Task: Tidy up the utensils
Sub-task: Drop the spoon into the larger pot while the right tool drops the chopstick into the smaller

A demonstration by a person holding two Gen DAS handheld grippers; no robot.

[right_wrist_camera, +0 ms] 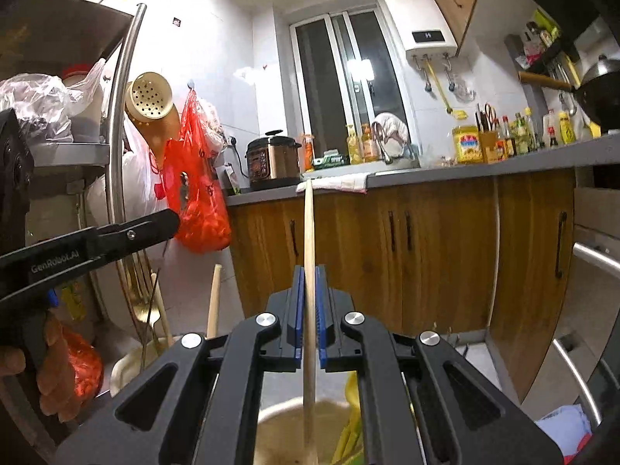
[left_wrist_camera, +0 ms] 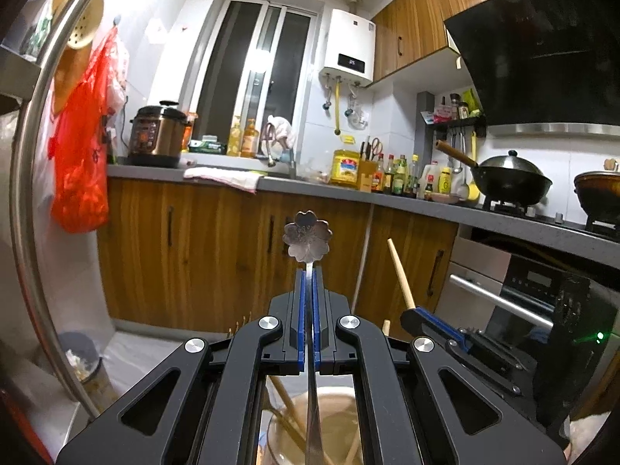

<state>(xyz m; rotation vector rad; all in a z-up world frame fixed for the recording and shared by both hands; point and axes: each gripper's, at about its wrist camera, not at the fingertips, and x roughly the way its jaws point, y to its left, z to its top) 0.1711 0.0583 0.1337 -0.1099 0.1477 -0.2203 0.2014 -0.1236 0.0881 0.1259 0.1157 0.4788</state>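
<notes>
Small kitchen at night: dark window (left_wrist_camera: 252, 73) over grey countertop (left_wrist_camera: 310, 190), white water heater (left_wrist_camera: 348, 46) on tiled wall. Pressure cooker (left_wrist_camera: 157, 135) in corner, yellow oil jug (left_wrist_camera: 345, 168) beside sauce bottles (left_wrist_camera: 399, 176), black wok (left_wrist_camera: 511, 180) on stove. Red plastic bag (left_wrist_camera: 81, 147) hanging at left.

Clamped in the left gripper (left_wrist_camera: 309, 271), whose body is matt black plastic with blue ribbed pads, is a polished metal spoon (left_wrist_camera: 308, 237) with an embossed flower end. The right gripper (right_wrist_camera: 309, 271) pinches a smooth, pale wooden chopstick (right_wrist_camera: 309, 232). Beyond both: glossy wood-grain cabinet doors (left_wrist_camera: 217, 248) under a matt grey worktop (left_wrist_camera: 310, 188).
</notes>
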